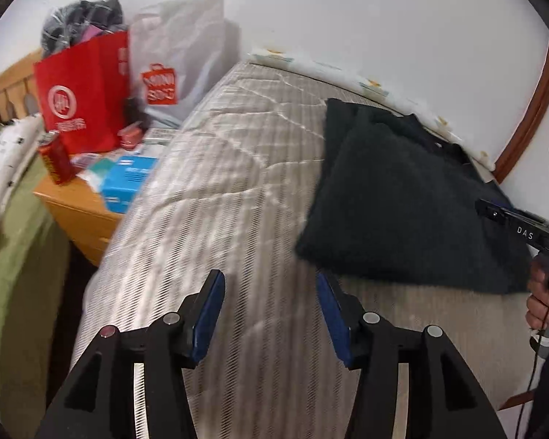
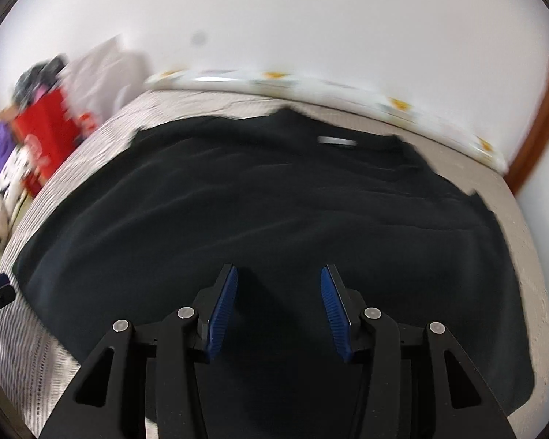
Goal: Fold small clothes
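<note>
1. Black garment [image 2: 260, 212] lies spread on the striped bedcover [image 1: 208, 183], w/ its neck end toward the far edge by the wall; a small pale label [image 2: 336, 141] shows near that end
2. Left wrist view: garment sits toward the bed's right side, its left part folded over onto itself; the cover's left half is bare
3. Left gripper [image 1: 271, 292] hangs over bare striped cover just beside the garment's near left corner; jaws partly apart, blue pads [image 1: 210, 314] clear, nothing betw them
4. Right gripper [image 2: 278, 292] hangs over the garment's near-middle; jaws partly apart, pads [image 2: 223, 311] not pressing on cloth; can't tell if the tips touch the fabric
5. Right-hand tool's black body & the hand [image 1: 543, 300] holding it show at the right edge of the left wrist view
6. Beyond the bed's left edge: wooden nightstand [image 1: 77, 212] carrying a red bag [image 1: 80, 98], white bag [image 1: 179, 55], blue box [image 1: 128, 179] & red carton [image 1: 56, 159]
7. Floral-print pillow [image 2: 311, 86] runs along the bed's far edge against the white wall; both views motion-blurred
</note>
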